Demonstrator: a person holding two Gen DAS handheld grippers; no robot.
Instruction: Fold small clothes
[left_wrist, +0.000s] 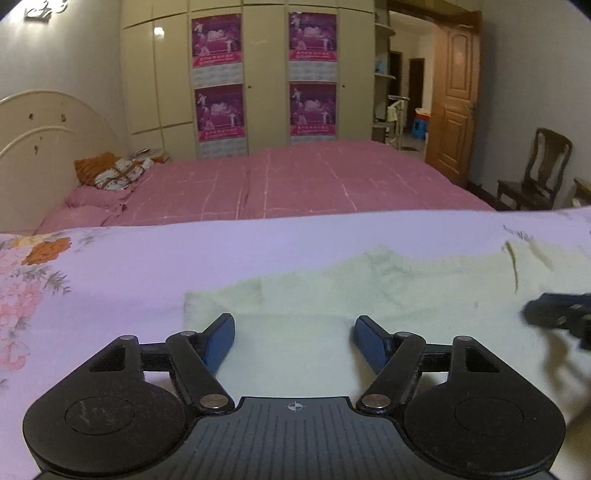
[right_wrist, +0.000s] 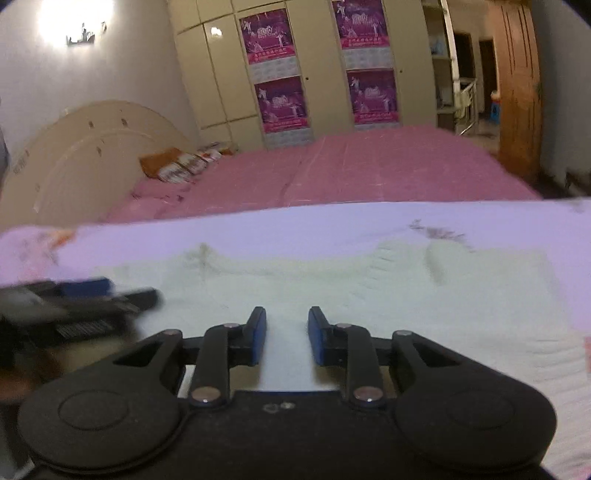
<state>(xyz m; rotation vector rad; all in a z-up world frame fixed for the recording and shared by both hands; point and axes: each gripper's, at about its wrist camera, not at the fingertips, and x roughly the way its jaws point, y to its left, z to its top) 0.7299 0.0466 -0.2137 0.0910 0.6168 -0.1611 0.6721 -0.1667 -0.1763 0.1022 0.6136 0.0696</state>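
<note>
A pale yellow-green knitted garment (left_wrist: 369, 288) lies spread flat on a lilac floral sheet (left_wrist: 129, 266). My left gripper (left_wrist: 294, 338) is open over the garment's near left part, nothing between its blue pads (left_wrist: 221, 341). The right gripper shows blurred at the right edge (left_wrist: 557, 314). In the right wrist view the garment (right_wrist: 332, 280) fills the middle. My right gripper (right_wrist: 287, 336) is open with a narrower gap, low over the cloth, holding nothing. The left gripper appears blurred at the left (right_wrist: 74, 306).
Beyond the lilac sheet is a bed with a pink cover (left_wrist: 295, 184), a cream headboard (left_wrist: 48, 140) and pillows at the left. A wardrobe with purple posters (left_wrist: 266, 74) stands behind. A wooden door (left_wrist: 454, 99) and a dark chair (left_wrist: 535, 173) are at the right.
</note>
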